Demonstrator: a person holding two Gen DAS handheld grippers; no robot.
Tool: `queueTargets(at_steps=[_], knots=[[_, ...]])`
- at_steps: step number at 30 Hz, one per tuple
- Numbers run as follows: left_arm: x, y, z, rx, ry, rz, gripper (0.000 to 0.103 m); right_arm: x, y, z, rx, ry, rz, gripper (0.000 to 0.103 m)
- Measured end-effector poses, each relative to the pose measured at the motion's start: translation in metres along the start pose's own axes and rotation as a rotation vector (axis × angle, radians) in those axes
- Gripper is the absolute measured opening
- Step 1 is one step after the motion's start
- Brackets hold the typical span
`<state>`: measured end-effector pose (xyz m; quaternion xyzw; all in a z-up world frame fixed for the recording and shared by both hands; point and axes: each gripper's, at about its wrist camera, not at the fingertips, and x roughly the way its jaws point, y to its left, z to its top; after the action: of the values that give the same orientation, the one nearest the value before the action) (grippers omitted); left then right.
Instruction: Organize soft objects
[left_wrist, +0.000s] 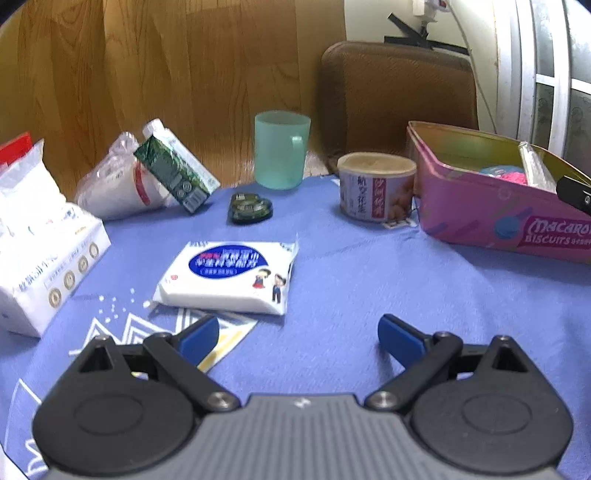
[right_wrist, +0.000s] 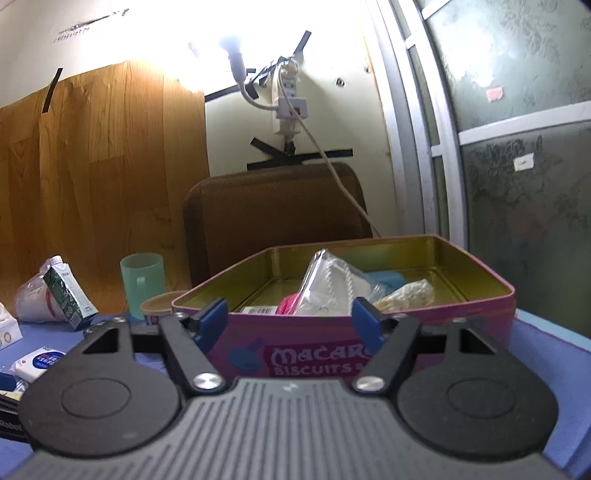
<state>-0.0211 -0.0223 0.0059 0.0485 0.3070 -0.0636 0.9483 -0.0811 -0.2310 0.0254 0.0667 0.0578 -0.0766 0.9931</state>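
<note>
A white soft tissue pack with a blue label lies on the blue cloth, just ahead of my open, empty left gripper. It also shows in the right wrist view. An open pink biscuit tin stands at the right. In the right wrist view the tin holds a clear plastic bag, a pink item, a blue item and a pale pouch. My right gripper is open and empty, in front of the tin's near wall.
A white tissue box stands at the left. A white bag, a green carton, a green cup, a small dark tin and a can stand at the back. A brown chair back is behind.
</note>
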Motion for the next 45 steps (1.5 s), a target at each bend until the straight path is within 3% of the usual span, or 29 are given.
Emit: queueTargets(at_steps=[4,9,11,15,19,23,27,31,35,39,42,45], knots=[[0.001,0.006,-0.001,-0.032,0.001,-0.024,0.096,0.009,-0.006,0.001,0.036,0.054,0.030,0.050],[0.000,0.014,-0.002,-0.077,-0.008,-0.058,0.096,0.027,-0.017,0.030,0.066,0.072,0.036,0.047],[-0.001,0.017,-0.002,-0.092,-0.014,-0.067,0.096,0.048,-0.024,0.049,0.072,0.153,0.054,0.047],[-0.004,0.020,-0.002,-0.112,-0.038,-0.077,0.096,0.107,-0.036,0.068,0.089,0.416,0.095,0.047],[-0.006,0.020,-0.002,-0.117,-0.052,-0.079,0.096,0.151,-0.036,0.065,0.088,0.564,0.036,0.048],[-0.007,0.022,-0.002,-0.127,-0.058,-0.082,0.096,0.166,-0.033,0.075,0.135,0.583,-0.040,0.051],[-0.008,0.028,-0.004,-0.157,-0.066,-0.097,0.096,0.129,-0.025,0.090,0.248,0.406,0.009,0.051],[-0.017,0.037,-0.006,-0.196,-0.109,-0.110,0.096,0.087,0.023,0.093,0.141,0.287,0.132,0.053],[-0.031,0.064,-0.012,-0.222,-0.142,-0.033,0.096,0.068,0.083,0.067,0.015,0.354,0.332,0.056],[-0.035,0.107,-0.022,-0.297,-0.155,0.130,0.096,0.074,0.131,0.028,-0.064,0.468,0.439,0.056],[-0.036,0.133,-0.028,-0.411,-0.165,0.123,0.096,0.089,0.155,0.007,-0.039,0.549,0.477,0.056],[-0.033,0.134,-0.026,-0.416,-0.166,0.104,0.096,0.104,0.167,-0.001,0.030,0.619,0.485,0.053]])
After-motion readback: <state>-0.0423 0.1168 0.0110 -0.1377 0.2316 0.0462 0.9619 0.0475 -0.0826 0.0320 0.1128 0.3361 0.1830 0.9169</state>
